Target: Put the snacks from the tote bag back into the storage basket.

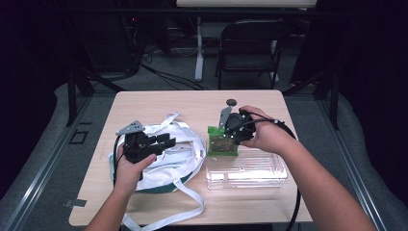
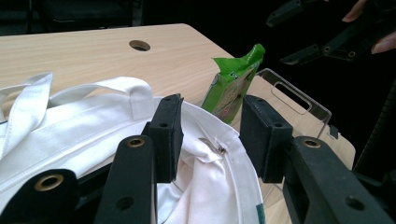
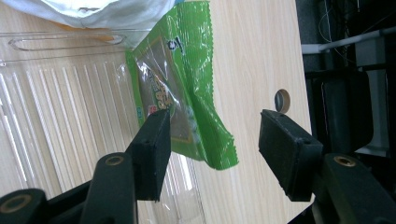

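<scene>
Right gripper (image 3: 212, 154): jaws apart around green snack packet (image 3: 187, 88) — pinch its top edge squarely.
Left gripper (image 2: 212, 140): jaws apart over white tote bag (image 2: 93, 126), beside packet — spread its mouth.

High view looks down; both tool views, close, share the green packet (image 1: 222, 142)

In the high view, bare wooden table (image 1: 159, 101) runs along the far edge, across the upper part of the top, broken only by a small round hole (image 1: 231, 102). The white tote bag (image 1: 180, 154) fills the left half, its loose straps (image 1: 190, 192) trailing to the near edge at lower centre. The clear plastic tray (image 1: 245, 171) blocks the right half, with a green snack packet (image 1: 222, 144) standing at its far left corner. Between bag and tray only a narrow strip stays open. The near right edge below the tray is free.
</scene>
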Demonstrator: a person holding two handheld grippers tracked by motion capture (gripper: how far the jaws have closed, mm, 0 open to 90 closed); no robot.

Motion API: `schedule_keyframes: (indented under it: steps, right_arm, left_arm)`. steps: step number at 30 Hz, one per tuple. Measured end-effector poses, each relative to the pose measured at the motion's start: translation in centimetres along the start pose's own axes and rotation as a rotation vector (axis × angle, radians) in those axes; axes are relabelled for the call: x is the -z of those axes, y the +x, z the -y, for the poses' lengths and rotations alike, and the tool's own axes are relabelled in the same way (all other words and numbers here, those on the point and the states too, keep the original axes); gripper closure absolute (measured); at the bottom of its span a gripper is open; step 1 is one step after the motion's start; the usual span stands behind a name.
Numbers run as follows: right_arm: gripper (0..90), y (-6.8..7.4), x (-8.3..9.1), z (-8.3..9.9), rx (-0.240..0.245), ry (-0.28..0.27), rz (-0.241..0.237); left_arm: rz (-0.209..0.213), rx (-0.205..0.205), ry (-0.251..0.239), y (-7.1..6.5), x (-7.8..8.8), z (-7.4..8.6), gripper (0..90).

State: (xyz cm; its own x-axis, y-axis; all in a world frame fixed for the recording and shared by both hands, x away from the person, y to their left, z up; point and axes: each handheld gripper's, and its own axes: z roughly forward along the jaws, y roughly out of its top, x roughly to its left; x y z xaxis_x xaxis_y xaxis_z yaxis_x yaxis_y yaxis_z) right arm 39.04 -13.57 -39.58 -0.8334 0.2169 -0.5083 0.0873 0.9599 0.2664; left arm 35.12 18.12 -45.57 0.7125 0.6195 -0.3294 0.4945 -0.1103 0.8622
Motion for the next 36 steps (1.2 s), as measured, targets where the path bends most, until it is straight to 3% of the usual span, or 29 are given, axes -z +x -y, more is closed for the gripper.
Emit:
schedule_keyframes:
  steps: [10, 15, 26, 36]
  right_arm:
    - [43.9, 0.8, 1.1, 1.6, -0.082, -0.031, 0.002]
    - [44.3, 1.5, 1.7, 2.5, -0.16, -0.06, 0.001]
    - [45.7, 3.0, 3.0, 4.5, -0.383, -0.148, 0.009]
    - [46.1, 5.0, 3.0, 6.0, -0.509, -0.179, 0.017]
  left_arm:
    - [-0.002, -0.001, 0.001, 0.1, 0.0, 0.0, 58.5]
    - [-0.005, 0.003, 0.001, 0.1, 0.0, 0.1, 58.5]
    - [-0.01, 0.008, -0.001, 0.3, 0.0, 0.1, 58.1]
    - [-0.014, 0.012, 0.001, 0.4, 0.0, 0.2, 57.9]
